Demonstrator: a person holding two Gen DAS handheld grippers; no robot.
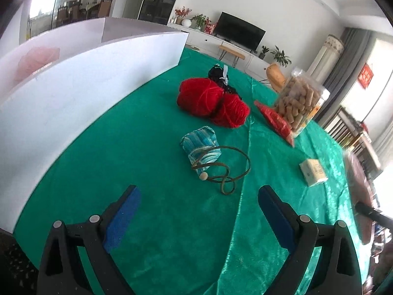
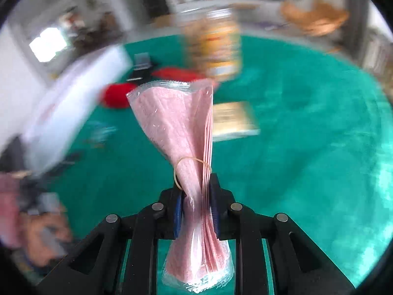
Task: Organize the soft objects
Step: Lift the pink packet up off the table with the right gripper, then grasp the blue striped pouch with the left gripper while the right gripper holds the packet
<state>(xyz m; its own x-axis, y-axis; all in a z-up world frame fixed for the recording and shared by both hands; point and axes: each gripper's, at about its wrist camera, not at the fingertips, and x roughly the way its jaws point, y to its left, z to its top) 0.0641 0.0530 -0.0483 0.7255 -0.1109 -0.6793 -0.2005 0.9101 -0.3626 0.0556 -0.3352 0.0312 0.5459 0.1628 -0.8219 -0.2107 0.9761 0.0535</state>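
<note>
Presently the right gripper (image 2: 196, 204) is pinched tight on a clear plastic pack of pink cloths (image 2: 181, 127), its blue pads (image 2: 177, 212) pressing the pack's waist just below a rubber band (image 2: 191, 169) looped around it; the pack's fanned upper end stands above the jaws and its lower end hangs beneath them, clear of the green tablecloth (image 2: 307, 147). That view is heavily blurred, so the surroundings cannot be read in detail. The left gripper (image 1: 199, 211) hovers over the table with its jaws spread wide and nothing between them. Ahead of it, toward the middle of the table, lies a blue-and-white striped soft roll (image 1: 200, 145) with a brown cord (image 1: 231, 172) resting partly over it. Farther on sit two red yarn balls (image 1: 211, 100), touching each other, with a black item (image 1: 218, 76) against their far side. A white box (image 1: 86, 83) stands along the left edge. Near the right edge are a jar of snacks (image 1: 299, 103), a red packet (image 1: 275, 120) leaning at its base, and a small carton (image 1: 313, 172).
</note>
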